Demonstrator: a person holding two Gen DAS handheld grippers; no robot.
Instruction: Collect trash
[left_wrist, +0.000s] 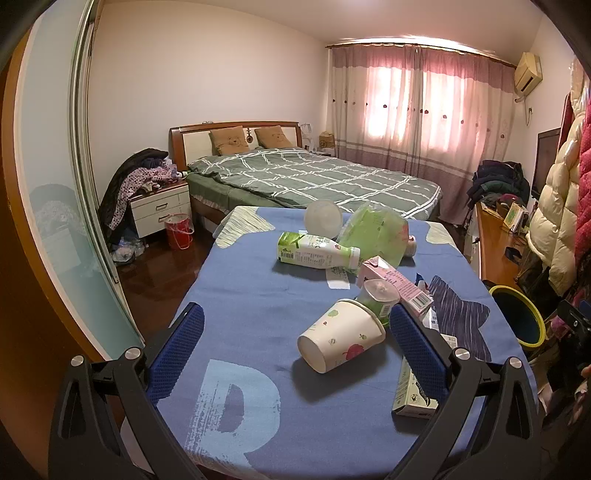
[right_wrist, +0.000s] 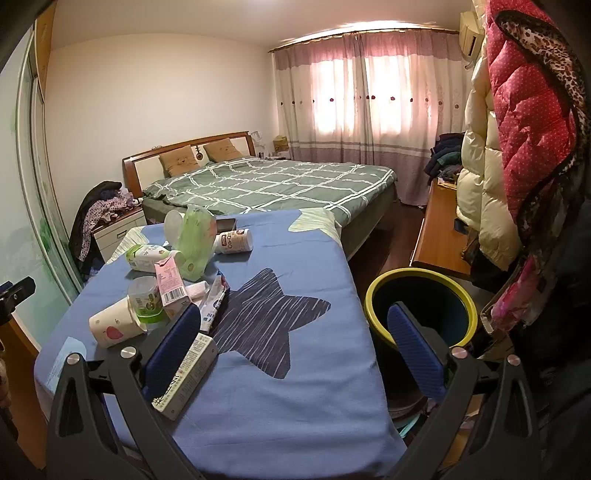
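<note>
L gripper (left_wrist: 297, 334) has jaws wide apart, nothing clamped; the paper cup (left_wrist: 341, 334) lies on its side between the fingers but the pads don't touch it. R gripper (right_wrist: 293, 338) is also spread wide & empty, one finger over the table cloth (right_wrist: 295, 387), the other over the bin (right_wrist: 421, 306).

Trash sits in a heap on the cloth: cup nearest, a clear green-label tub (left_wrist: 378, 297) touching its rim, pink carton (left_wrist: 397, 286) behind that, white bottle (left_wrist: 317, 251) on its side further back, green bag (left_wrist: 373, 232) & clear lid (left_wrist: 323, 219) at the far end. A flat box (right_wrist: 188, 371) lies just beside the R gripper's left finger, w/ crumpled wrappers (right_wrist: 214, 302) near it. The bin stands off the table's right edge, lower than the top, mouth tilted toward the cameras.

Risks, as I judge them:
- Cup is thin paper & lying down, so it could roll or crush if squeezed across the open mouth; closing on it likely nudges the tub too.
- Items overlap, so pulling one prob drags neighbours; the bottle may roll.
- Cloth is loose, a finger could snag & shift the whole pile.
- Bin is tilted & below the edge: a drop from too far left misses it.

Around: bed (left_wrist: 314, 173) beyond the table, coats (right_wrist: 517, 129) hanging close on the right, crowding the path to the bin; desk (right_wrist: 439, 232) behind it.
</note>
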